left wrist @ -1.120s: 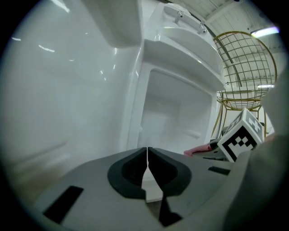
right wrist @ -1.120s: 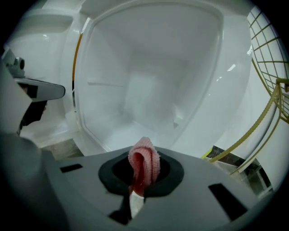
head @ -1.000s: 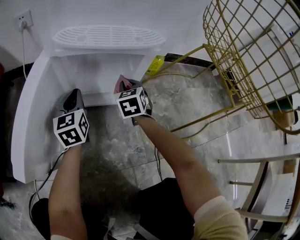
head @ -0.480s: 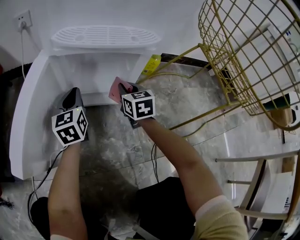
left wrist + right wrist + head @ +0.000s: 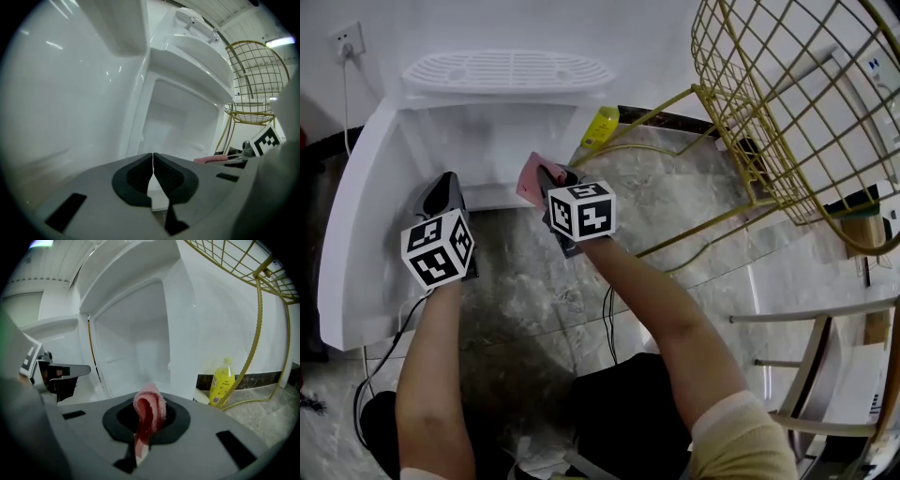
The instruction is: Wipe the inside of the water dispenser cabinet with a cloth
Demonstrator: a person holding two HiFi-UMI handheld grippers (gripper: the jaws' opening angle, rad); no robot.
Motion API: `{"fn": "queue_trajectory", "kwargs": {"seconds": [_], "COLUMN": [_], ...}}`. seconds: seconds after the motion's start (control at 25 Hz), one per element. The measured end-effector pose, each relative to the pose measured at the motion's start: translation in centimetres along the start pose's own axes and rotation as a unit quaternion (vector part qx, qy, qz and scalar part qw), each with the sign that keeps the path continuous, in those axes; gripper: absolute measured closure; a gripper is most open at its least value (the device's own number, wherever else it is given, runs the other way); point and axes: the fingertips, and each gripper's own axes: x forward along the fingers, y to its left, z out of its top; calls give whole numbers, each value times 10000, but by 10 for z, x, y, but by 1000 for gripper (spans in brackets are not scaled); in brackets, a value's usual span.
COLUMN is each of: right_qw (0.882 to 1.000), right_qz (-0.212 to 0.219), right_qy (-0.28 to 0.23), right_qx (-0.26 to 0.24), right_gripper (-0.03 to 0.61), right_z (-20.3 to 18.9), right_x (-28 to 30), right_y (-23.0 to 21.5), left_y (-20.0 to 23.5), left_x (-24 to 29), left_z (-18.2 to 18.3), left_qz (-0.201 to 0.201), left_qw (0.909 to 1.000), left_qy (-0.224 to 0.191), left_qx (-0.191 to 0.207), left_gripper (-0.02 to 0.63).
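Right hand-held gripper [image 5: 149,414] pinches pink cloth [image 5: 151,405] | left hand-held gripper [image 5: 153,164] closed, empty | best: press cloth flat on cabinet [image 5: 492,141] wall, 12 o'clock

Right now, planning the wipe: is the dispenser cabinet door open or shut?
Open. The door stands swung out to the left, and the cabinet shows its white interior.
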Motion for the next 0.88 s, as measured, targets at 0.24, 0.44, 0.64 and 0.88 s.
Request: {"fn": "queue_trajectory", "kwargs": {"seconds": [0.24,0.44,0.64,0.88], "right_qw": [10000,10000,9999,9999], "right_qz": [-31,-33,-18,-69], "right_qy": [-25,-23,-23,52], "right_qx": [-48,-73,-104,-90], "right_gripper": [552,552,552,552], "right_z": [0,1,2,-2], "right_x": [-4,-4,-3,3], "right_y": [-2,-2,1,2], "left_y": [-2,-6,-3,5], "left_x": [-2,-2,-2,2], "left_z": [0,0,-3,-3], "left_qz": [-22,-24,55,190], "left_qw": [9999,9999,9998,9991], "left_qy": [-13,-35,3,-9], "left_qx": [-114,-158,-183,-373], "left_gripper": [598,598,598,598]}}
